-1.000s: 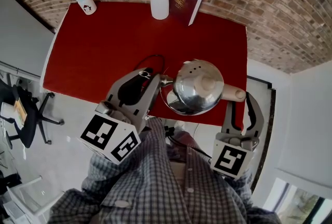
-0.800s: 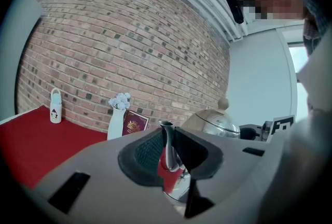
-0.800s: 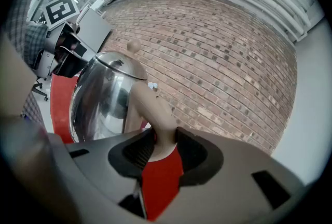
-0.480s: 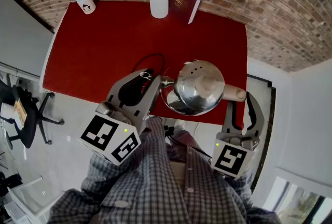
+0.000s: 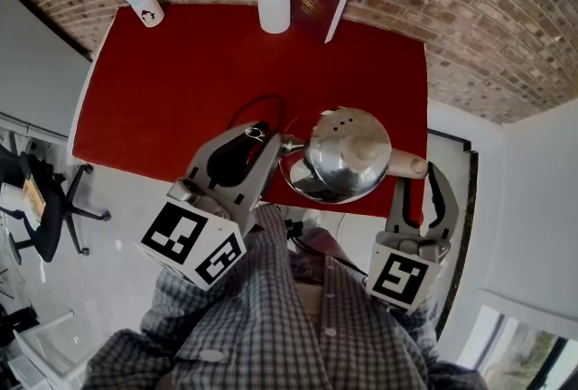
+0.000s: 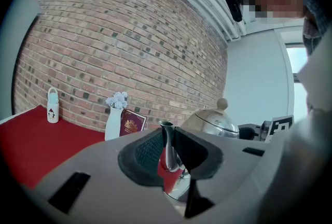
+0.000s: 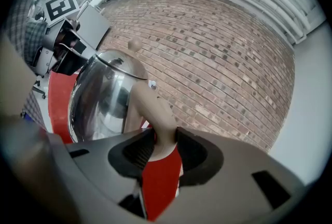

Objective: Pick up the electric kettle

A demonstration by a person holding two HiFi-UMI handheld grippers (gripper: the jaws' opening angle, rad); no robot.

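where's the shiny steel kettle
Head view, near right edge of the red table: the steel kettle, left gripper on its spout, right gripper on its beige handle.

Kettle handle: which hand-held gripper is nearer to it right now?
Right. The right hand-held gripper grips the beige kettle handle between its jaws; the left hand-held gripper is across the kettle from it, closed on the spout.
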